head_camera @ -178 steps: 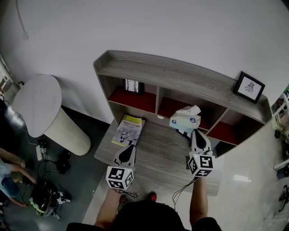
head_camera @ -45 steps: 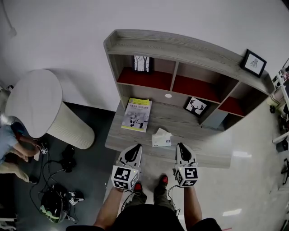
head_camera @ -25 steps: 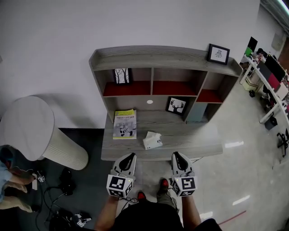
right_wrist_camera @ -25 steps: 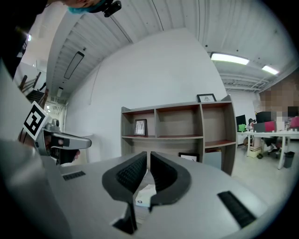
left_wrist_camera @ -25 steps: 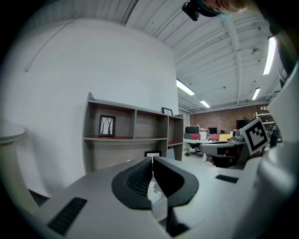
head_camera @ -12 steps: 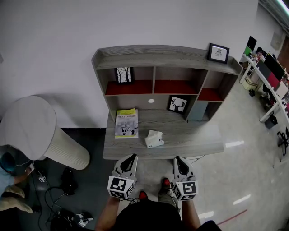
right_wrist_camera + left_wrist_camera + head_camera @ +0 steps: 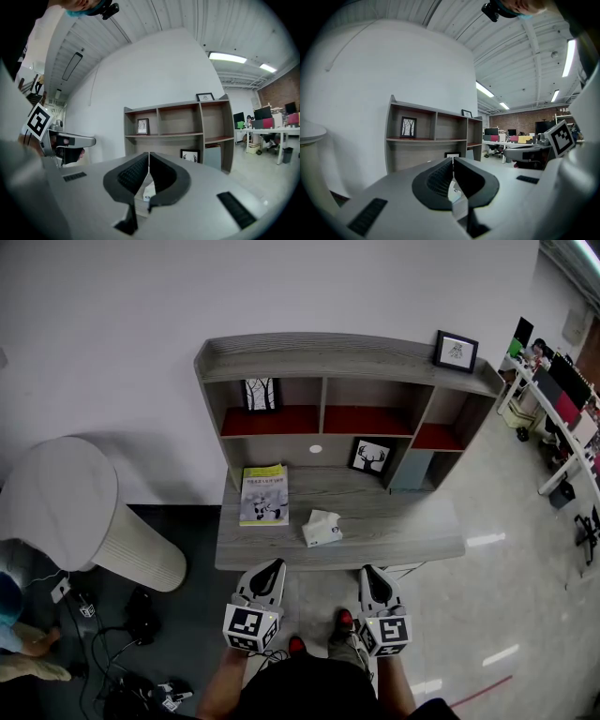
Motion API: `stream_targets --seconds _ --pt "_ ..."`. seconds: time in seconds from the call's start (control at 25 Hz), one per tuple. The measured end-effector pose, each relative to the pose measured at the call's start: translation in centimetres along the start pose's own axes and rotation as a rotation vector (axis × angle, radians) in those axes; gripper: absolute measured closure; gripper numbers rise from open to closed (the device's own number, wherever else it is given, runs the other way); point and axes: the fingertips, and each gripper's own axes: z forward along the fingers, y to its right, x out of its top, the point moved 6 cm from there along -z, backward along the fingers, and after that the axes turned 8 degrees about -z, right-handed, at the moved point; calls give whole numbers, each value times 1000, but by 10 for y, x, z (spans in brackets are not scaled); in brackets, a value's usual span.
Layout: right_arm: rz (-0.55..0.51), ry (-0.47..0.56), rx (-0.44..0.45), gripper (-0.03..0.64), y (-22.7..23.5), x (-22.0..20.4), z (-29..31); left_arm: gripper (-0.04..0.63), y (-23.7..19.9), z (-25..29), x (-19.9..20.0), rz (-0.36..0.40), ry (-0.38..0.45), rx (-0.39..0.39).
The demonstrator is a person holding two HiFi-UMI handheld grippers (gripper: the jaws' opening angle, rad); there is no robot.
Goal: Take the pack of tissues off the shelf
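The white pack of tissues (image 7: 322,528) lies on the grey desk top (image 7: 403,531), near the front edge, with a tissue sticking up from it. The shelf unit (image 7: 328,390) stands behind it. My left gripper (image 7: 275,564) and right gripper (image 7: 368,570) hover side by side just in front of the desk's edge, short of the pack and apart from it. Both are shut with nothing between the jaws. In the left gripper view the jaws (image 7: 453,162) meet tip to tip. The right gripper (image 7: 149,154) shows the same.
A yellow-and-white booklet (image 7: 264,494) lies on the desk's left part. A tree picture (image 7: 260,394) stands in the left compartment, a deer picture (image 7: 370,457) under the middle shelf, a framed picture (image 7: 455,351) on top. A white round table (image 7: 56,507) stands to the left.
The pack, earlier held by my right gripper at the shelf's middle compartment, now lies on the desk's front. Both grippers have drawn back past the desk's edge. Over the last second little moved.
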Motion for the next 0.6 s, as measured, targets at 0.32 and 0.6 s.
stream_targets --seconds 0.32,0.6 --pt "-7 8 4 581 -2 -1 1 581 -2 -2 1 -2 5 3" --pt "-5 3 7 581 -2 0 2 581 -2 -1 1 -4 0 3"
